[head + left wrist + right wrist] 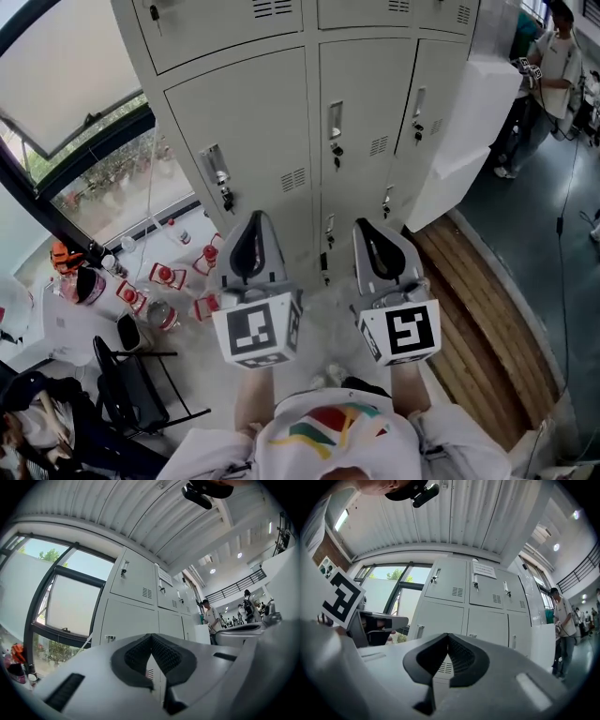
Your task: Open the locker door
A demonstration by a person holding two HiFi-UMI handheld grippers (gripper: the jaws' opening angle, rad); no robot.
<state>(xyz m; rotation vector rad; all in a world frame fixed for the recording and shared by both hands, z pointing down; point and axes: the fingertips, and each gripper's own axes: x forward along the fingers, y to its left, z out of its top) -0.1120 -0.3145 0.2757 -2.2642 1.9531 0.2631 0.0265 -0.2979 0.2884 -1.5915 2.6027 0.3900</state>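
A bank of pale grey lockers (309, 112) stands in front of me with all doors closed. In the head view the nearest doors carry latch handles: the left door's latch (218, 178), the middle door's latch (335, 131), the right door's latch (418, 117). My left gripper (255, 219) and right gripper (367, 226) are held side by side, pointing at the lockers and short of them. Both are shut with nothing between the pads. In the left gripper view the closed jaws (151, 637) point at the lockers (136, 602). The right gripper view shows the same (447, 637), the lockers (483, 602) ahead.
A tall white panel (469, 122) leans right of the lockers above a wooden floor strip (478, 309). A person (553, 56) stands at far right. Red-capped bottles (169, 277), a black chair (131, 375) and a window (94, 159) lie to the left.
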